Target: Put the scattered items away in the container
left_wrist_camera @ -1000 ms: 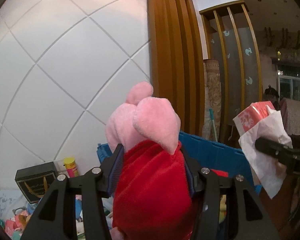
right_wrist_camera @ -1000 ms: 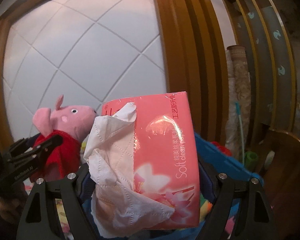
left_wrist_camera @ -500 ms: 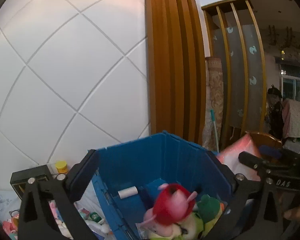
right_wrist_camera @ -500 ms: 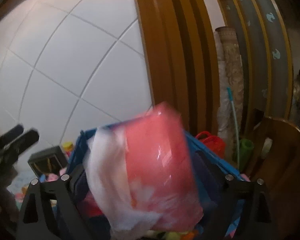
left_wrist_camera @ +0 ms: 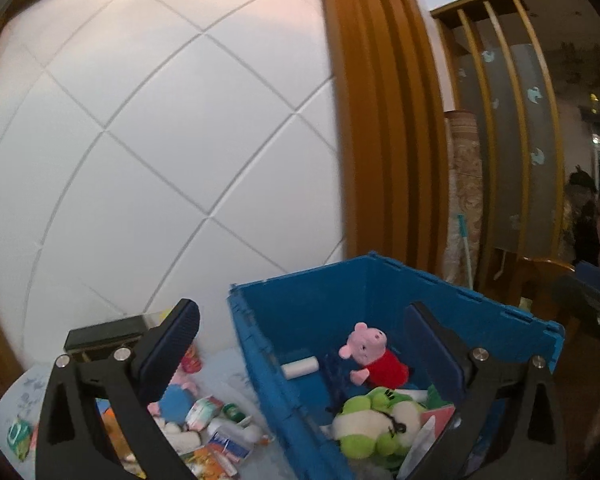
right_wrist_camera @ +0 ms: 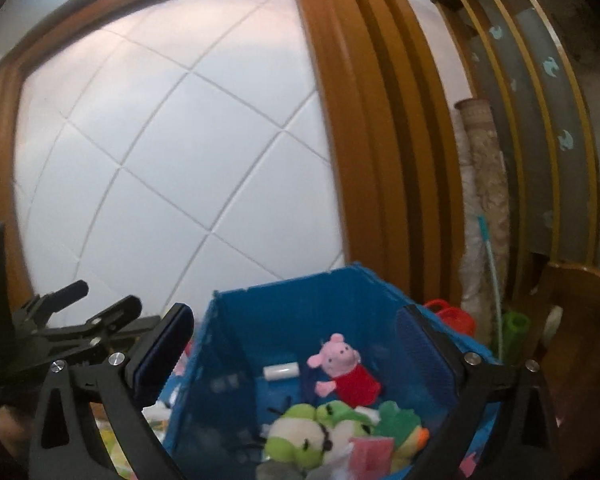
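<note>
The blue crate [left_wrist_camera: 320, 292] [right_wrist_camera: 300, 300] stands below both grippers. Inside lie a pink pig plush in a red dress [left_wrist_camera: 370, 354] [right_wrist_camera: 344, 368], a green frog plush [left_wrist_camera: 374, 424] [right_wrist_camera: 300, 436], a white roll [left_wrist_camera: 300, 368] and the pink tissue pack [right_wrist_camera: 370, 454]. My left gripper [left_wrist_camera: 300, 312] hangs open over the crate's left wall, with nothing between its fingers. My right gripper [right_wrist_camera: 294, 314] is above the crate; its jaws are opening and nothing is between them. Several loose packets and toys [left_wrist_camera: 208, 428] lie on the surface left of the crate.
A black box [left_wrist_camera: 104, 334] stands against the white tiled wall behind the loose items. Wooden pillars rise behind the crate. At the right are a wooden chair [right_wrist_camera: 580, 340], a red object [right_wrist_camera: 450, 316], a rolled carpet [right_wrist_camera: 484, 184] and a mop handle.
The left gripper let go of the pig plush, which dropped into the crate. The right gripper released the tissue pack, which now lies among the toys. Both jaws spread wide.
</note>
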Available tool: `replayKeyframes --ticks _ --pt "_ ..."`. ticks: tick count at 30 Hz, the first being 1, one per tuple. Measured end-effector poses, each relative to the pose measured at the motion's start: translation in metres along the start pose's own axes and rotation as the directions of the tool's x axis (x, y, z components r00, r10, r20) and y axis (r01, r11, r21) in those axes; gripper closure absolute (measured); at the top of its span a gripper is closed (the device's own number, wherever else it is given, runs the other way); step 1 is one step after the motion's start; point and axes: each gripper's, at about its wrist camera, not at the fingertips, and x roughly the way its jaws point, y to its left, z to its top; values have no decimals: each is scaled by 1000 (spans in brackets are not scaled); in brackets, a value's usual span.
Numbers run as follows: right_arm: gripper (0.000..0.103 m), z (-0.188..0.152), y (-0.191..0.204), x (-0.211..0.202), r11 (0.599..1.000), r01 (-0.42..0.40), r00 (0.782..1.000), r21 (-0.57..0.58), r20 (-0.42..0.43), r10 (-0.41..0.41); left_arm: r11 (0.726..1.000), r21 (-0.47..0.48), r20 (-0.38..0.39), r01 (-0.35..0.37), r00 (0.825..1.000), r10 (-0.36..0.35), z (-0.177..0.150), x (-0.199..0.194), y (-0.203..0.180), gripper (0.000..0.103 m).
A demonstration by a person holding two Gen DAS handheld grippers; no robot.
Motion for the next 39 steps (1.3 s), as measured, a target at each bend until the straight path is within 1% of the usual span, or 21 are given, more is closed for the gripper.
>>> replayKeyframes --ticks 3,5,7,9,12,14,16,20,25,28,31,33,35,37,39 --pt "1 -7 18 -8 999 -49 999 -10 -2 49 999 -23 11 -26 1000 27 -11 -20 15 0" --pt "1 -13 26 -11 996 -85 996 -15 -1 85 997 -23 21 -67 997 68 -23 -36 27 0" --pt "1 -23 40 -17 991 -128 992 -37 11 128 995 -26 23 -91 996 92 -35 -49 41 0" --pt "1 -34 58 -25 986 -153 988 -69 20 155 993 -41 10 -112 994 112 -47 -60 57 0" --pt "1 -53 90 -37 980 -163 986 -117 18 166 986 -58 -23 -154 988 152 -65 -73 82 0" --pt "1 -64 109 -43 976 -166 986 -141 4 168 982 -66 -41 -177 984 174 -77 -82 99 0" --pt "1 -73 128 -51 975 -161 987 -151 -5 163 981 -68 -54 -183 982 180 -88 -91 115 0" --pt "1 -92 162 -64 977 -161 987 -143 -32 158 979 -27 -59 -204 977 203 -111 -120 142 0" --pt "1 -129 213 -78 983 -115 992 -145 -64 107 977 -13 -53 -211 976 210 -135 -157 175 0" --pt "1 -155 239 -87 990 -92 993 -109 -82 83 976 -13 -72 -219 973 218 -153 -178 197 0" --pt "1 -174 258 -101 992 -59 996 -115 -80 50 974 -25 -86 -226 971 223 -166 -195 214 0" --pt "1 -184 266 -110 992 -57 995 -112 -86 47 975 -40 -99 -218 972 214 -173 -204 222 0" --pt "1 -188 270 -118 993 -50 996 -103 -78 42 975 -42 -93 -217 973 213 -177 -215 224 0" --pt "1 -189 271 -125 995 -57 996 -85 -71 51 971 -33 -70 -237 970 234 -181 -229 225 0" --pt "1 -187 272 -128 994 -70 995 -79 -73 64 963 -23 -50 -269 962 268 -182 -240 224 0"
